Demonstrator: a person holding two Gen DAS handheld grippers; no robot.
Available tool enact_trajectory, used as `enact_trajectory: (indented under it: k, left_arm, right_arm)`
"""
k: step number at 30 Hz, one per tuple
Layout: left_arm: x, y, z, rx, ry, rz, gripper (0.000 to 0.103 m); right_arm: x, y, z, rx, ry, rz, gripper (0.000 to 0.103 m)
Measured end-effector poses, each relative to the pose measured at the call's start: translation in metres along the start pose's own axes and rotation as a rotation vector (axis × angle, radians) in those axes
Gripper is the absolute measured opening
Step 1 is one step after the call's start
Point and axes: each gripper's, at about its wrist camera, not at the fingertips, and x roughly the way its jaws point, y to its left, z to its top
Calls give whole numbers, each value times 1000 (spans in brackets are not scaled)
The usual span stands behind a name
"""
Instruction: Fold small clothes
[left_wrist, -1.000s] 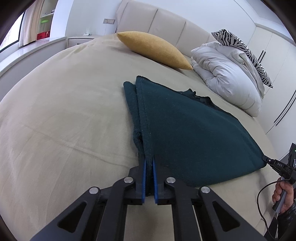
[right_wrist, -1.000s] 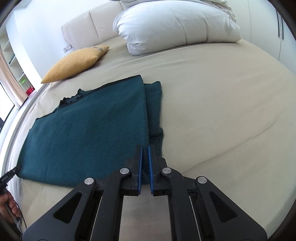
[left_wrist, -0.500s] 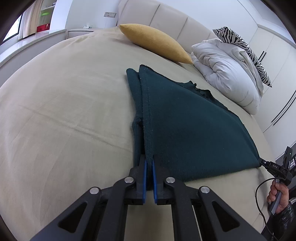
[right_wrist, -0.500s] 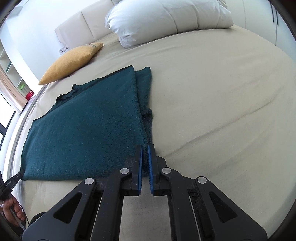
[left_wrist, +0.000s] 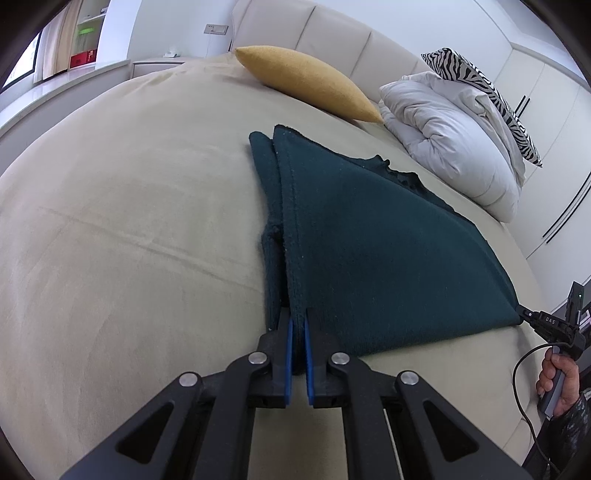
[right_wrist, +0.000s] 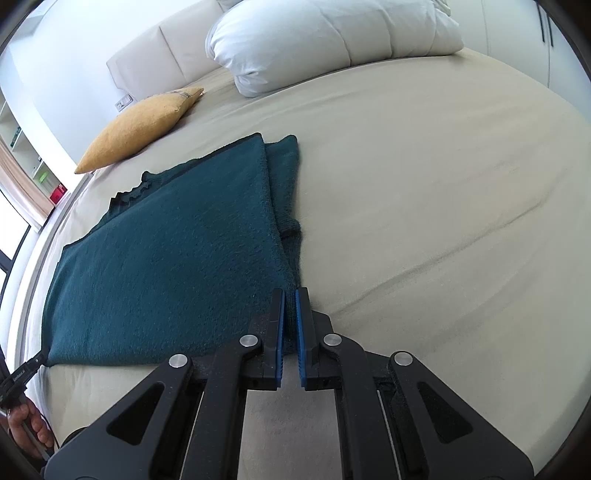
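A dark teal knit garment lies on the beige bed, folded over on itself into a flat panel. In the left wrist view the top layer's stitched edge runs from the near corner away to a far point, with a narrower strip of the lower layer showing to its left. A scalloped trim peeks out along the far right edge.

The left gripper is clamped on the near left corner of the garment, the cloth pinched between its blue pads. The right gripper is likewise closed on the near right corner, fabric caught between its pads.

In the left wrist view the right gripper's tip shows at the far right, with white lettering that reads roughly "DAS"; a hand grips its handle, partly cut off by the frame. In the right wrist view the left gripper's tip at the lower left carries lettering too small to read.

Beyond the garment sit a mustard cushion, a white duvet and a zebra-print pillow, the last partly hidden behind the duvet.
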Motion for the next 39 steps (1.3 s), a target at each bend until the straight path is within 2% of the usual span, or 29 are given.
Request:
enact_trajectory:
  k: [5,39]
  left_arm:
    - [3,3,0,-17,9,-9,7]
    - [-4,-1,-5,9,7,-12,6]
  right_arm:
    - [5,-2,0,6,25,7,5]
    - [8,-6,-3,35,15,13,5]
